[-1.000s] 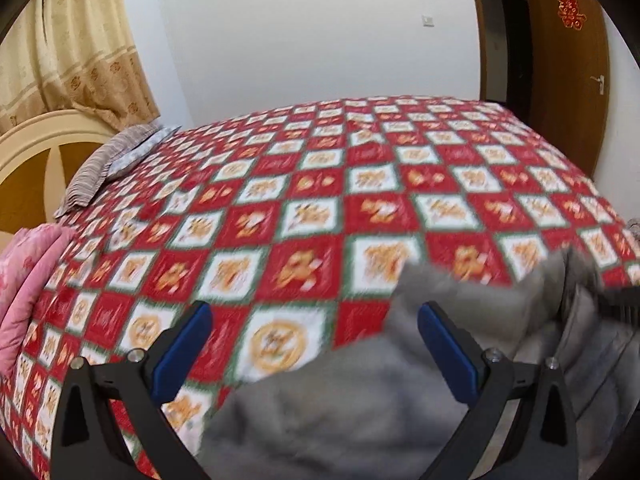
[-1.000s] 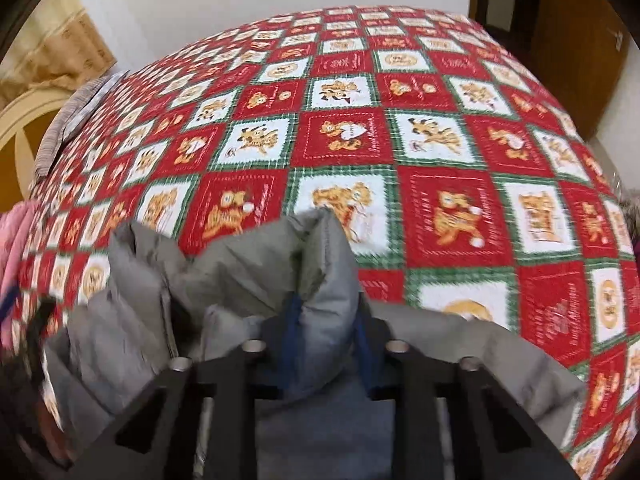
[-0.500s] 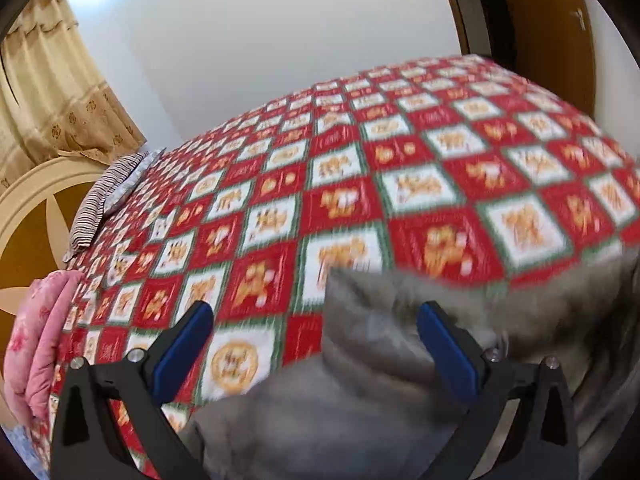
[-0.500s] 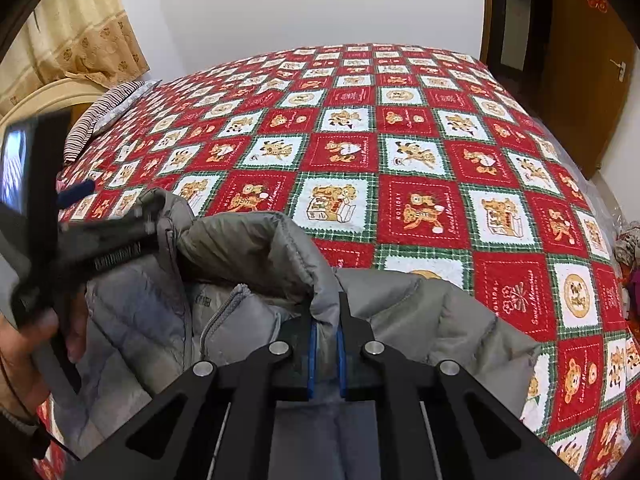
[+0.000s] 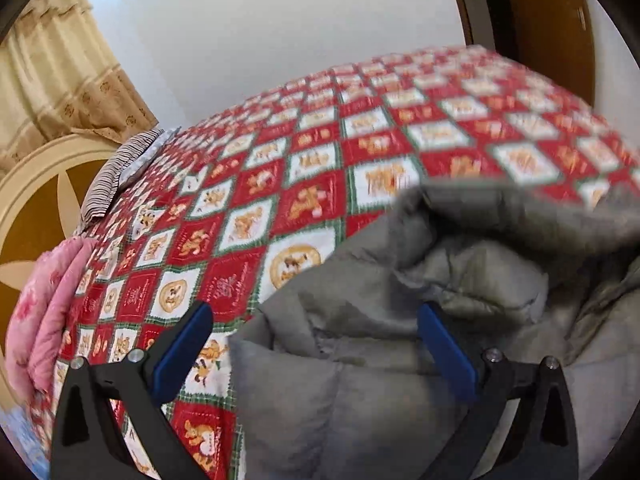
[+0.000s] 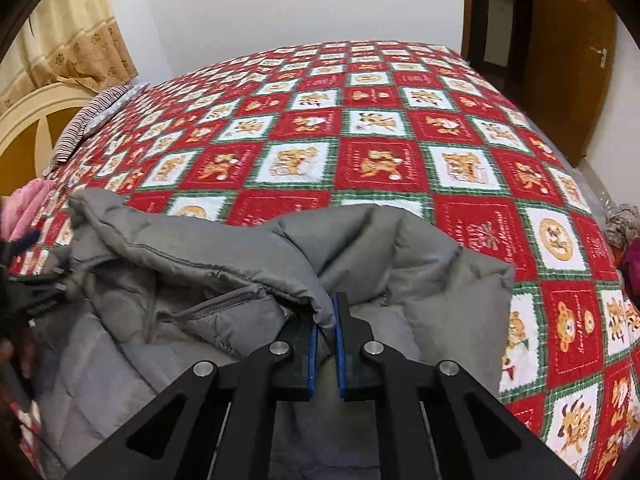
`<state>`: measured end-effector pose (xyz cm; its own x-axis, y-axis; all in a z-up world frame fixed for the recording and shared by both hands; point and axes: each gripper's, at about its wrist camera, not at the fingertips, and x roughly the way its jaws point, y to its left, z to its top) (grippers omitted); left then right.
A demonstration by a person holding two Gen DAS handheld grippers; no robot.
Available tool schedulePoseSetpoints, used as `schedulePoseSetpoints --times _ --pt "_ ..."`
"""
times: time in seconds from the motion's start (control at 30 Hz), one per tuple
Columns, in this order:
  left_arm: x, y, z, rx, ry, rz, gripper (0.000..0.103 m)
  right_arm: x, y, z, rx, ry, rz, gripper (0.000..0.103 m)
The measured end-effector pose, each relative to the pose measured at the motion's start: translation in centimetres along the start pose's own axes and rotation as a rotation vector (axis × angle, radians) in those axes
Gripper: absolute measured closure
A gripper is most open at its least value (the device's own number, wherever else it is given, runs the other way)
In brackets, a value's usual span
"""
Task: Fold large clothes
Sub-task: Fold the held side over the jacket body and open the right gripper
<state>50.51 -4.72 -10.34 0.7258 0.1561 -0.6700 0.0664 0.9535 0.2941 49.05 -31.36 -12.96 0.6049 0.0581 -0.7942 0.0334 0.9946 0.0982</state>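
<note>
A grey padded jacket lies bunched on the bed's near side, its zip and inner lining showing. My right gripper is shut on a fold of the jacket's edge and holds it up. My left gripper is open, blue pads wide apart, hovering over the jacket's left part with cloth between the fingers but not pinched. The left gripper also shows at the left edge of the right wrist view.
The bed has a red, white and green checked quilt. A striped pillow and cream headboard are at far left, pink bedding near left. A brown door stands at right, clothes on the floor.
The right gripper's jaws closed tight on the jacket fold and lifted it. The left gripper swung in over the jacket's left side, still open.
</note>
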Motion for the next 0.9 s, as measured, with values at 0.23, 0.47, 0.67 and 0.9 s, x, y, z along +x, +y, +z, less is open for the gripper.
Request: schedulePoseSetpoints --times 0.23,0.47,0.67,0.9 --pt "-0.7 0.4 6.0 -0.137 -0.099 0.008 0.0 0.5 0.3 -2.1 -0.085 -0.062 -0.031 0.097" --pt "3.8 -2.3 2.8 -0.055 -0.008 0.075 0.0 0.7 -0.6 -2.9 -0.07 -0.067 -0.009 0.097" --pt "3.5 -3.1 -0.6 -0.002 -0.026 0.121 0.0 -0.3 -0.9 -2.9 -0.057 -0.055 0.057 0.096" --pt "4.3 -3.1 -0.7 -0.016 -0.017 0.1 0.0 -7.6 -1.2 -1.9 0.037 -0.187 0.033 0.048"
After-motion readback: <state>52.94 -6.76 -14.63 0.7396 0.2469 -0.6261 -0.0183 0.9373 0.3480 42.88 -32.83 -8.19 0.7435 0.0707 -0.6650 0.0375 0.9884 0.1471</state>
